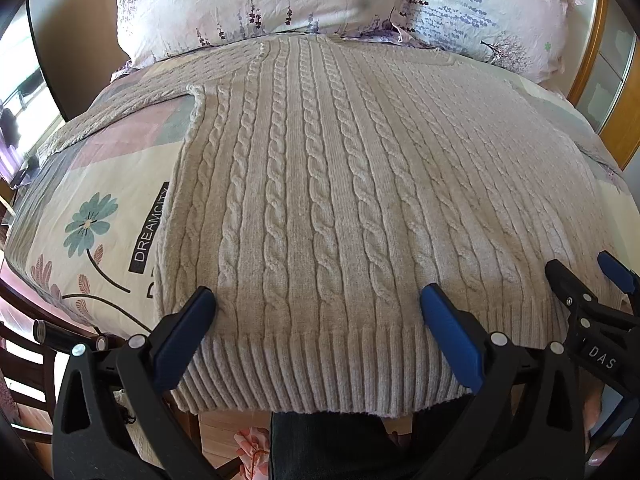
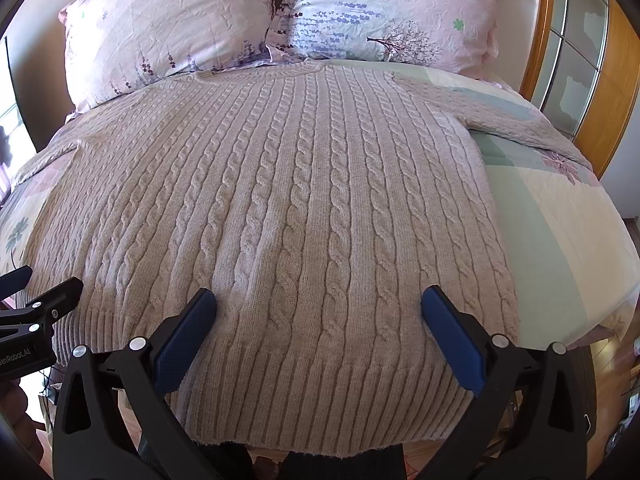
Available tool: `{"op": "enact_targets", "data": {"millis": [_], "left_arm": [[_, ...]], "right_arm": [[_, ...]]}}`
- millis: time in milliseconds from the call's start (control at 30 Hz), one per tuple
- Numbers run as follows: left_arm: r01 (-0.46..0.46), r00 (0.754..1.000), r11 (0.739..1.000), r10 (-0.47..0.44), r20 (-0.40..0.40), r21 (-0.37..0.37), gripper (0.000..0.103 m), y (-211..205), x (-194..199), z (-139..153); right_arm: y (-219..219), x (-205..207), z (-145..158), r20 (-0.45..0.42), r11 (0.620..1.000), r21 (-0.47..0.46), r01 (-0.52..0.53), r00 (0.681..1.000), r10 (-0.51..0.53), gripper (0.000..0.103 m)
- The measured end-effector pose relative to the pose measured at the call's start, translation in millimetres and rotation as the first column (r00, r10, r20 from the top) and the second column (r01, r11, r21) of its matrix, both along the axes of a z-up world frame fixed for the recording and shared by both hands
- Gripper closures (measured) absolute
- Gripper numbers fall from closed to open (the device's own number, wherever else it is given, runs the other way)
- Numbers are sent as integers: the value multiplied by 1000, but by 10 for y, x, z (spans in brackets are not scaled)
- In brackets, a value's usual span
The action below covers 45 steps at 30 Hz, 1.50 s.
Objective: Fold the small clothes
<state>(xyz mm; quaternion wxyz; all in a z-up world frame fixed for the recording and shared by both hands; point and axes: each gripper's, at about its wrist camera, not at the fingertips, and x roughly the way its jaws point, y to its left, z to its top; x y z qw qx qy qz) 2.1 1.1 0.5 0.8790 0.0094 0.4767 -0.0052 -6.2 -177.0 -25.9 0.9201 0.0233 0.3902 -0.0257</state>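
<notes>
- On the bed (image 1: pixel 100 184): beige cable-knit sweater (image 1: pixel 320 184) spread flat, ribbed hem (image 1: pixel 320 364) nearest the cameras and draped a little over the near edge, neckline far end by the pillows.
- Far left, left-wrist view: window light and dark chair rails (image 1: pixel 24 364) beside the bed; flower print (image 1: pixel 90 224) and a "DREAMCITY" label (image 1: pixel 150 228) on the bedcover, just left of the sweater body.
- Left sleeve (image 1: pixel 120 108) stretched outward across the bedcover toward the left edge.
- Left gripper (image 1: pixel 318 300): blue-padded fingers (image 1: pixel 186 340) wide apart, nothing clamped, poised over the hem on the sweater's left half; contact with the knit not determinable.
- Centre, beyond the neckline: two pink floral pillows, left pillow (image 2: pixel 168 24) and right pillow (image 2: pixel 392 8), touching each other; sweater collar just at their near edge.
- Right gripper (image 2: pixel 320 300): fingers (image 2: pixel 454 340) likewise spread wide, holding nothing, over the hem on the sweater's right half; also visible at the right edge of the left-wrist view (image 1: pixel 588 280), close beside the left gripper.
- Right sleeve (image 2: pixel 520 120) laid outward over the green-and-cream part of the bedcover (image 2: pixel 560 240).
- Far right: wooden frame with frosted glass panels (image 2: pixel 576 48) next to the bed; wood floor (image 2: pixel 612 364) below.
</notes>
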Motion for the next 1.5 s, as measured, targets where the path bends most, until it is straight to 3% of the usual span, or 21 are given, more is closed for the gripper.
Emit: {"op": "enact_targets", "data": {"millis": [1500], "left_arm": [[0,1000,1000,0,-4,2,2,-6,2,1]], "right_arm": [[-1,10,5,-9,1000,0,6,1000,-6,1]]}}
